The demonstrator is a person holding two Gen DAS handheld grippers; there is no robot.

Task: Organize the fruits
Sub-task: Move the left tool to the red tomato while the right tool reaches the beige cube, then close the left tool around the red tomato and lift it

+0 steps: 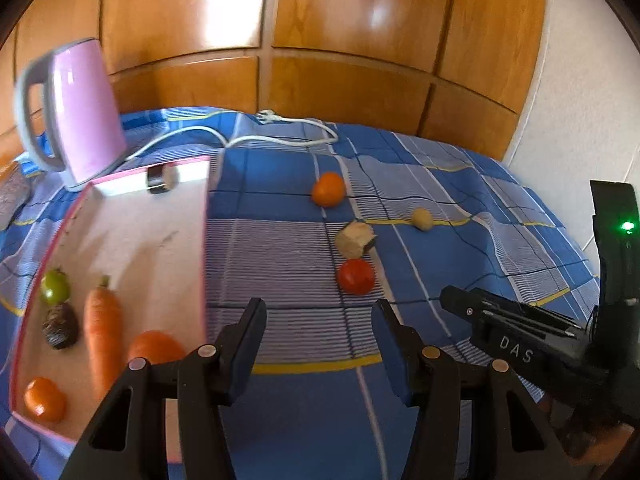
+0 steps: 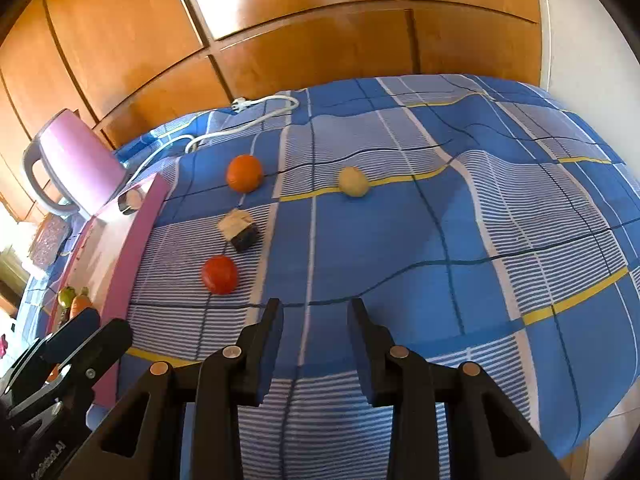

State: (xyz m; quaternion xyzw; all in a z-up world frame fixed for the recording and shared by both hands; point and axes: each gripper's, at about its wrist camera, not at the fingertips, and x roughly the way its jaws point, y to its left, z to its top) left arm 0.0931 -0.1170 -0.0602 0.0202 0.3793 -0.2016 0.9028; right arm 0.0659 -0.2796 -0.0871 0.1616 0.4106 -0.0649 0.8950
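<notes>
- Black two-finger left gripper (image 1: 318,316) nearest, jaws apart, holding nothing, tilted down over the blue checked cloth (image 1: 280,420).
- Only the left view shows the whole pink-rimmed tray (image 1: 160,240): long orange carrot (image 1: 103,336), green tomato (image 1: 55,287), small orange mandarin (image 1: 44,399).
- Black right gripper (image 2: 316,312) narrowly parted, empty, angled down near the round red tomato (image 2: 219,274).
- Orange fruit (image 2: 244,173) and pale yellow fruit (image 2: 353,182) lie loose on the cloth.

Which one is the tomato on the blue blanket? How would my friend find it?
Start at the big pink tray beside the pink kettle. On the blue checked cloth just right of the tray's long edge lie four loose things. The red tomato is the nearest, smooth and shiny red, unlike the orange or pale potato.
</notes>
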